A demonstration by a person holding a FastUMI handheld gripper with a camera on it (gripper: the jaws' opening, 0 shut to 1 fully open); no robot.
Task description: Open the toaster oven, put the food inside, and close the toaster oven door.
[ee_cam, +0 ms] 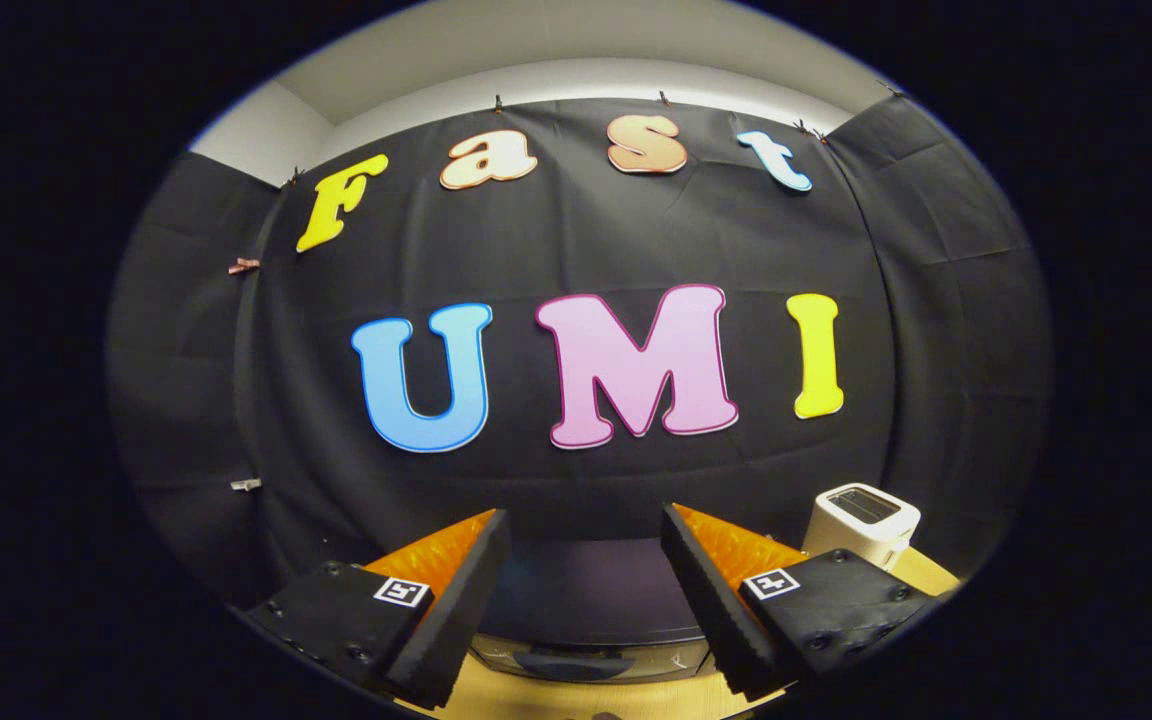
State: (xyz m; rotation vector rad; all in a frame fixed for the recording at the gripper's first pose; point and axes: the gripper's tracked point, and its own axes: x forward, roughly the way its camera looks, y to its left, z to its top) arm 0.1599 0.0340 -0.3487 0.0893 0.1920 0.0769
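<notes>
black cloth wall (576, 250) of the booth takes up most of the gripper view, hung w/ small clips along its top edge, a pale wall and ceiling strip above it. the cloth wraps round on both sides.

next down in size: the toaster oven (591, 610), dark, sitting low betw the two fingers and just ahead of/below them. cam looks over its top, so mostly the dark top surface shows, plus a thin strip of the front w/ what looks like a handle or glass edge at the bottom. can't tell from here if the door is open or closed.

wooden tabletop (921, 570) peeks out to the right behind the right finger and also as a light strip under the oven front.

claw (586, 540) is released: fingers spread wide apart, nothing betw the pads, not touching anything. left finger (456, 600) and right finger (716, 600) both angle inward toward the tips, each w/ a ridged pad on the inner face. each finger base carries a small square marker tag.

white toaster (861, 522), a small slot type, stands on the tabletop beyond the right finger, near the cloth wall, well apart from the claw. slot on top faces up.

food item: can't make it out.
</notes>
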